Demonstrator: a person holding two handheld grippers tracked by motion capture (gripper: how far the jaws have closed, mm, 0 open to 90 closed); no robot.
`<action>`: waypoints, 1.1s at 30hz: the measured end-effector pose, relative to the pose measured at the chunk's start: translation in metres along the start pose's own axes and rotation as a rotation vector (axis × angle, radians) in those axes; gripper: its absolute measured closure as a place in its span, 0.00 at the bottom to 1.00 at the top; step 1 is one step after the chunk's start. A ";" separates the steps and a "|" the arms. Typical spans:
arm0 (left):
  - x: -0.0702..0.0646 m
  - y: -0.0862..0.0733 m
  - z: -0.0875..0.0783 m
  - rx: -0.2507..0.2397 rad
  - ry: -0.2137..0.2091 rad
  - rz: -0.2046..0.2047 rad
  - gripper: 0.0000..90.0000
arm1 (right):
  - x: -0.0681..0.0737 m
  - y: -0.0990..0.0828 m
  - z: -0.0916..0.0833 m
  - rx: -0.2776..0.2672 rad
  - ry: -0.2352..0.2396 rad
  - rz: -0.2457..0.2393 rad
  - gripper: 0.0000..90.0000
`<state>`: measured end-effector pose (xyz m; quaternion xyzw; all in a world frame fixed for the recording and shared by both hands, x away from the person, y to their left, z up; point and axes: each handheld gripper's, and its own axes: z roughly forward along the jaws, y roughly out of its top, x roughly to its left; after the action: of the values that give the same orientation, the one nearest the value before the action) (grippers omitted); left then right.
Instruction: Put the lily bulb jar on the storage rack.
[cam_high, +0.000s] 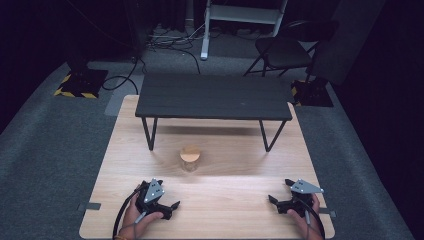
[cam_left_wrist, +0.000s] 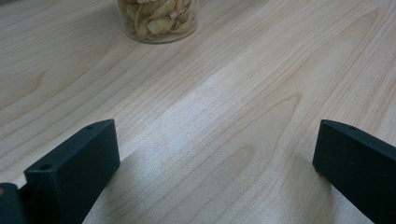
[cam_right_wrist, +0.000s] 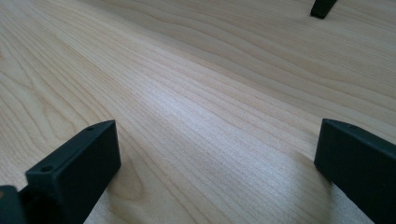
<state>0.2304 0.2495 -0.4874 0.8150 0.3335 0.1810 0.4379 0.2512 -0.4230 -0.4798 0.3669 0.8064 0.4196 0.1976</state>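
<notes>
A light wooden counter lay under the high camera, and a small dark bench on thin black legs stood on its far half. Just in front of the bench, near the middle of the counter, stood a clear jar with a round wooden lid; it was upright and nothing touched it. In the left gripper view the jar sat at the top edge, and pale, curled dried pieces showed through its glass.

The left claw rested low over the near left part of the counter, held by the person's left hand, and it pointed inward to the right. Its jaws stood wide apart with bare wood between them, well short of the jar.

The right claw sat over the near right part of the counter in the right hand. Its jaws were likewise spread wide over bare wood and held nothing. In the right gripper view one black leg of the bench showed at the top edge.
</notes>
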 end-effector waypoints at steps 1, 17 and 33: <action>0.000 0.000 0.000 0.000 0.000 -0.001 0.01 | 0.000 0.000 0.000 0.000 0.000 0.000 0.00; 0.000 0.003 0.000 0.009 0.005 -0.003 0.01 | 0.000 0.000 0.000 0.000 0.000 0.000 0.00; 0.024 0.079 0.006 -0.019 0.002 -0.011 0.01 | 0.000 0.000 0.000 0.000 -0.001 0.000 0.00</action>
<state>0.2818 0.2319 -0.4245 0.8088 0.3365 0.1828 0.4463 0.2512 -0.4230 -0.4798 0.3672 0.8063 0.4195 0.1977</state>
